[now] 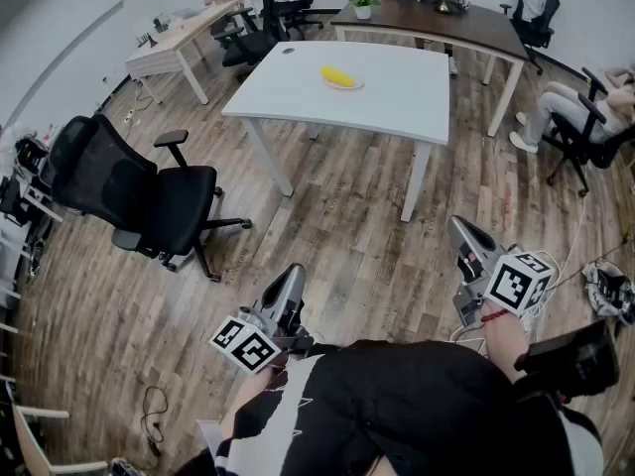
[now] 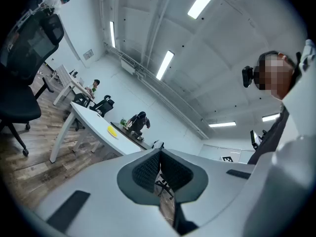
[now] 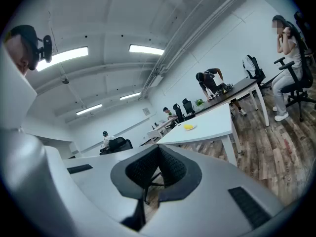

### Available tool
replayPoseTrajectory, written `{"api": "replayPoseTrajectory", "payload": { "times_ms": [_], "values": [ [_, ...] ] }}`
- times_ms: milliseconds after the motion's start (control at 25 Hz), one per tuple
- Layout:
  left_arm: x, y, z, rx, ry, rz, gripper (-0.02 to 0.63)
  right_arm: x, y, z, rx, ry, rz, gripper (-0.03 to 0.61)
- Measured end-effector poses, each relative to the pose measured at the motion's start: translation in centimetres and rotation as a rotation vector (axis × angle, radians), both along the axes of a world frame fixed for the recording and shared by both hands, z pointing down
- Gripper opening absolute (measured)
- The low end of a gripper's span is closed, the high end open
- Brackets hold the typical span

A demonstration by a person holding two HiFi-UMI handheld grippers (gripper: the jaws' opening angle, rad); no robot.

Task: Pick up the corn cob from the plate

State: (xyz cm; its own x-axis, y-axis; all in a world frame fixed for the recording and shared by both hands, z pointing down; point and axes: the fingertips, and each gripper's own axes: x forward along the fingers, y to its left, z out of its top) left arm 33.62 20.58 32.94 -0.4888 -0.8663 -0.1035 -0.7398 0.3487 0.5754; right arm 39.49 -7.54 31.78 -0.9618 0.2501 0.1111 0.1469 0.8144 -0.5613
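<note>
A yellow corn cob (image 1: 338, 75) lies on a small plate (image 1: 349, 86) on the white table (image 1: 397, 97), far ahead of me. In the left gripper view the cob (image 2: 113, 131) shows small at the left, and in the right gripper view the cob (image 3: 189, 127) sits on the table's top. My left gripper (image 1: 294, 284) is held low near my body, its jaws pressed together with nothing between them. My right gripper (image 1: 468, 234) is also near my body, well short of the table, jaws together and empty.
A black office chair (image 1: 129, 194) stands on the wood floor left of the table. A dark desk (image 1: 466, 20) with a plant (image 1: 363, 1) stands behind the white table. People sit or stand at the far desks and at the right edge. Cables (image 1: 607, 288) lie on the floor at right.
</note>
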Motion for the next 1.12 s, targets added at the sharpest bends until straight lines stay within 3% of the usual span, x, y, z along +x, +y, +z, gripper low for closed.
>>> {"api": "replayPoseTrajectory", "payload": {
  "times_ms": [240,680,960,1120],
  "values": [
    [1.8,-1.2,0.1,0.001,-0.008,-0.003,0.015,1.3,-0.4,0.6,0.005,0.004,-0.031,0.014],
    [1.6,-1.7,0.1,0.001,-0.024,-0.018,0.015,1.3,-1.3,0.8,-0.001,0.002,-0.013,0.014],
    [1.8,-1.2,0.2,-0.053,-0.047,-0.118,0.015,1.1,-1.7,3.4,-0.075,0.048,-0.046,0.015],
    [1.6,-1.6,0.5,0.004,-0.030,-0.108,0.014,0.3,-2.5,4.5,-0.075,0.082,-0.045,0.015]
  ]
}}
